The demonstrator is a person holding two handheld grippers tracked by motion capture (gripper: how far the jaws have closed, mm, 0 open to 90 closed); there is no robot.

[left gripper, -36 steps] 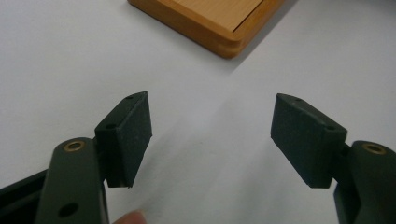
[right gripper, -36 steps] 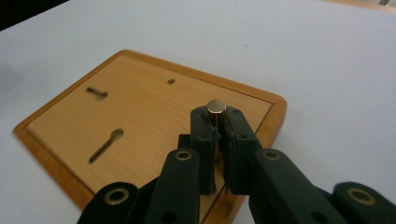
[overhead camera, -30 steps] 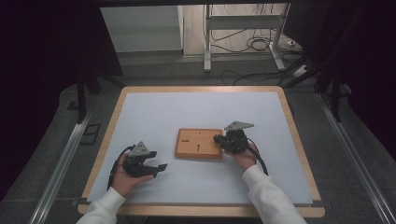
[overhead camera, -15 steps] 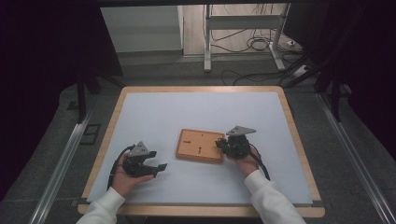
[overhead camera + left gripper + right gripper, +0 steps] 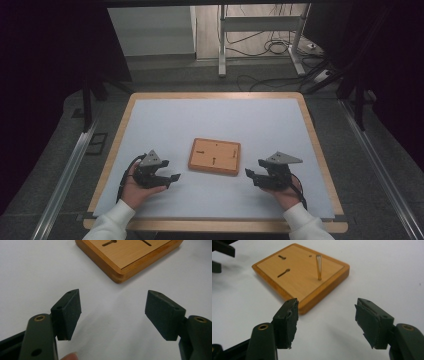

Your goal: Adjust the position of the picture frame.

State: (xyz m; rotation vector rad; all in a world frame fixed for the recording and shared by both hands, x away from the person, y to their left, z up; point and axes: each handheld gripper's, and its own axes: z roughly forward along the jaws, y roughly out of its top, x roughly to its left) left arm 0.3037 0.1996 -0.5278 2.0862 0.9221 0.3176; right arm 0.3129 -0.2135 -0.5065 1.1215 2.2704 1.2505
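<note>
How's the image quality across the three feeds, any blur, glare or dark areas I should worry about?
High view: table evenly lit, surroundings dark, board small but clear. Left gripper view: pads sharp, board slightly soft, faint shadows. Right gripper view: peg and board readable, no glare.

From above your side of the table (image 5: 150,115), the high view looks forward and down, taking in the board (image 5: 215,156) from far off. Your left gripper view sits low and close, facing the board's (image 5: 130,255) near corner. Your right gripper view, equally low, faces the board (image 5: 299,272) from its other side. All three share the board.
</note>
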